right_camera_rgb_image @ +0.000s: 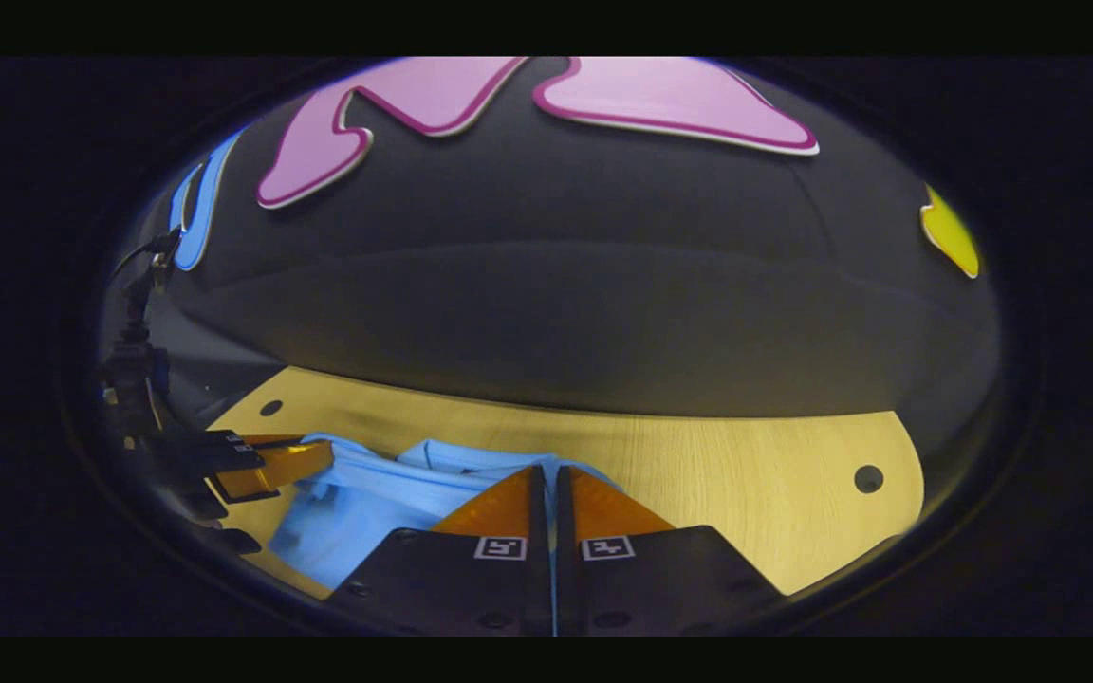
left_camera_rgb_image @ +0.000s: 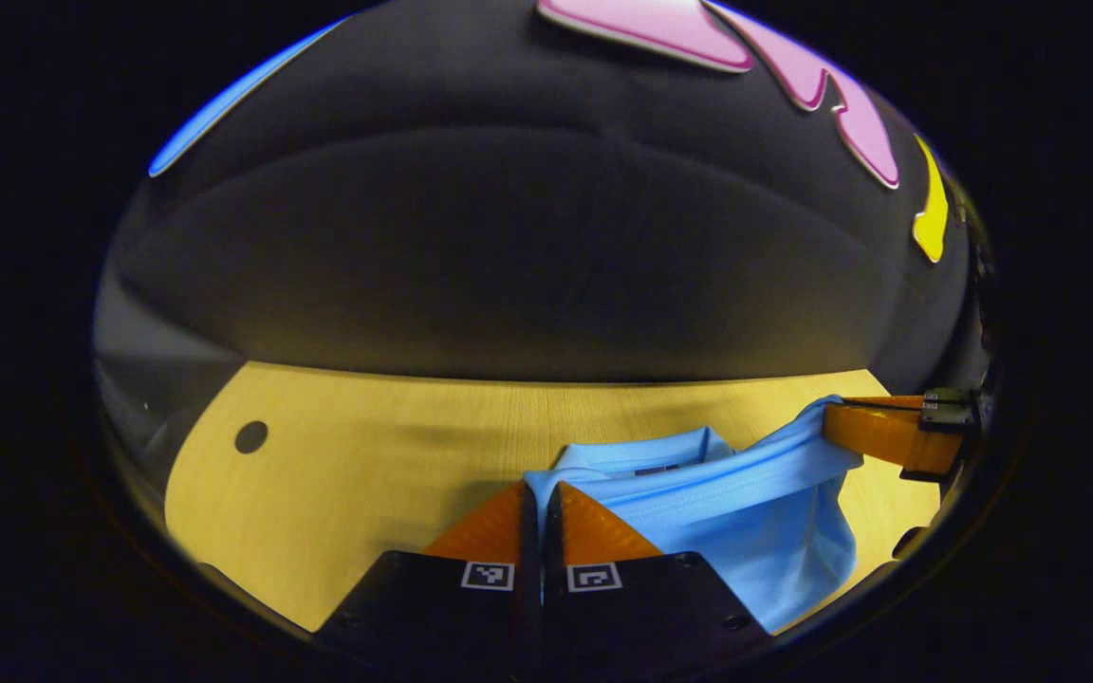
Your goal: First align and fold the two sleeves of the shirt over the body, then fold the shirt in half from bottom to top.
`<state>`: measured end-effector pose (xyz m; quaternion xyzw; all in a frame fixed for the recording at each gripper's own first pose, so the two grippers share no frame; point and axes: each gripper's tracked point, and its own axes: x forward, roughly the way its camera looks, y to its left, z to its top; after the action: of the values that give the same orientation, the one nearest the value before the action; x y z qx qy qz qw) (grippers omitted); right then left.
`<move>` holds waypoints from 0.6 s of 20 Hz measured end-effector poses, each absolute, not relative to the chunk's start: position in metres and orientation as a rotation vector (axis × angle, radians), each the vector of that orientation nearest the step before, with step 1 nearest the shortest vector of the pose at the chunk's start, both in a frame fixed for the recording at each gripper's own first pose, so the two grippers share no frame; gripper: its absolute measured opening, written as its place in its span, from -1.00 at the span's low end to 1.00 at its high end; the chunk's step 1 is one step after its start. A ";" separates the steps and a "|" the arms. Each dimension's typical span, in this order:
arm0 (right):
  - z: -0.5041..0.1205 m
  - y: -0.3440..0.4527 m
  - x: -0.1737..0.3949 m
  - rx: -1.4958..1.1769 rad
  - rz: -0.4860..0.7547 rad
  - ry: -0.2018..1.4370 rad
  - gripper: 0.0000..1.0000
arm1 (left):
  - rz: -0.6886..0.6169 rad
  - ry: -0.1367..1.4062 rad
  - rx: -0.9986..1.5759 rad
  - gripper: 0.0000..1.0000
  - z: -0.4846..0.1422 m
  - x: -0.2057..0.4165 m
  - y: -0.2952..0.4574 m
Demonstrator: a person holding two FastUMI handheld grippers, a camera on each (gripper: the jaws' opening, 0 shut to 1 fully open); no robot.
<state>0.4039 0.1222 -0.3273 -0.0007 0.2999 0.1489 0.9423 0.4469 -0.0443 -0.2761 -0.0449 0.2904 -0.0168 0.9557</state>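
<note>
Both the left gripper (left_camera_rgb_image: 539, 493) and right gripper (right_camera_rgb_image: 546, 474) are clamped on the shirt (left_camera_rgb_image: 755, 531) hem, lifted above the table (left_camera_rgb_image: 366, 474); carry both level toward the collar, edges aligned.

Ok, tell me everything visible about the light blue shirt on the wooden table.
The light blue shirt is soft, thin fabric with a stitched hem and a collar lying at the far side. It rests on the yellow wooden table, its near edge lifted and stretched taut between both grippers: the left gripper and the right gripper each pinch it shut, fabric drooping between them.
</note>
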 end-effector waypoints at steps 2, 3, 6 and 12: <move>-0.344 0.124 0.408 0.004 0.297 0.628 -0.99 | -0.031 0.603 -0.088 -0.88 -0.293 0.452 -0.041; -0.351 0.125 0.409 0.008 0.293 0.638 -0.87 | -0.026 0.608 -0.079 -0.88 -0.299 0.454 -0.040; -0.364 0.118 0.411 0.010 0.263 0.662 -0.87 | 0.000 0.601 -0.054 -0.64 -0.301 0.455 -0.036; -0.329 0.093 0.390 0.047 0.218 0.608 0.32 | 0.038 0.478 -0.056 0.91 -0.238 0.437 -0.028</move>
<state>0.3904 0.0933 -0.3293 0.0231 0.2989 0.1069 0.9480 0.4368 -0.0277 -0.2383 -0.0278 0.2368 0.0187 0.9710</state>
